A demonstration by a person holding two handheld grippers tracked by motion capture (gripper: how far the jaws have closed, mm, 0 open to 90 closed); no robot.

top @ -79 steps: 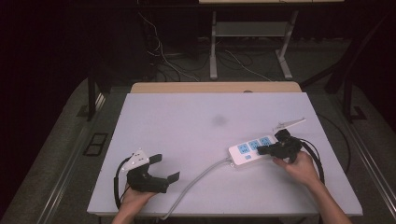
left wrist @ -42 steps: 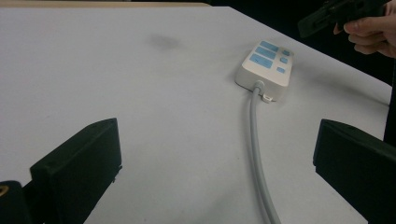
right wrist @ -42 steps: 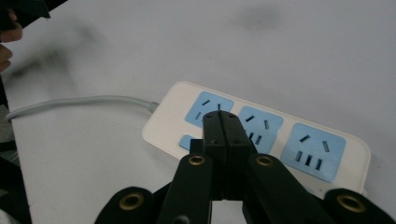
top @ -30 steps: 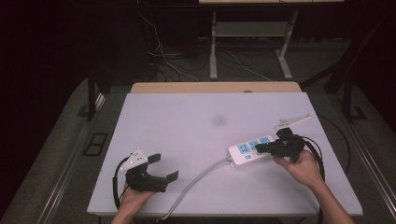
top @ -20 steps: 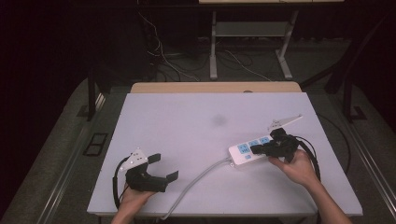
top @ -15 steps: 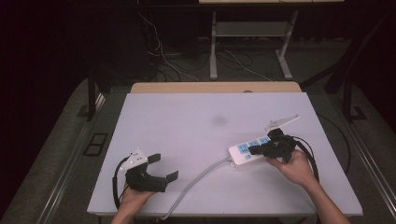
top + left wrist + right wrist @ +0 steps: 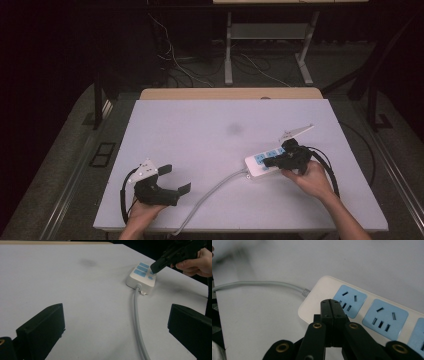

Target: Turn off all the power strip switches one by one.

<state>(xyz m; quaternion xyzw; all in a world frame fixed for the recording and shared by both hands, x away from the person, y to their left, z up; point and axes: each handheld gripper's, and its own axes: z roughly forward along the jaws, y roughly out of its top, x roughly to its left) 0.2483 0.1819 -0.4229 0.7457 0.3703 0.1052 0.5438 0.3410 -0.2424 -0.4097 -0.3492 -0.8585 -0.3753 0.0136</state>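
Observation:
A white power strip [image 7: 264, 163] with blue socket faces lies on the right half of the white table [image 7: 210, 135]; its grey cord [image 7: 210, 192] runs toward the front edge. My right gripper [image 7: 268, 161] is shut with nothing in it, its tip over the strip's cord end. In the right gripper view the joined jaws [image 7: 331, 303] point at the strip [image 7: 319, 297] beside the first blue socket [image 7: 348, 301]. My left gripper [image 7: 176, 179] rests open at the front left, nothing between its jaws. In the left gripper view the strip [image 7: 141, 277] and the right gripper [image 7: 156, 267] appear ahead.
A thin white flat piece [image 7: 296, 131] lies behind the strip near the right side. A faint dark smudge [image 7: 234, 129] marks the table's middle. Black cable [image 7: 327, 167] loops from the right gripper. Beyond the far edge stand desk legs and floor cables [image 7: 235, 60].
My right gripper has slid left and slightly down along the power strip toward its cord end. The left gripper has stayed in place.

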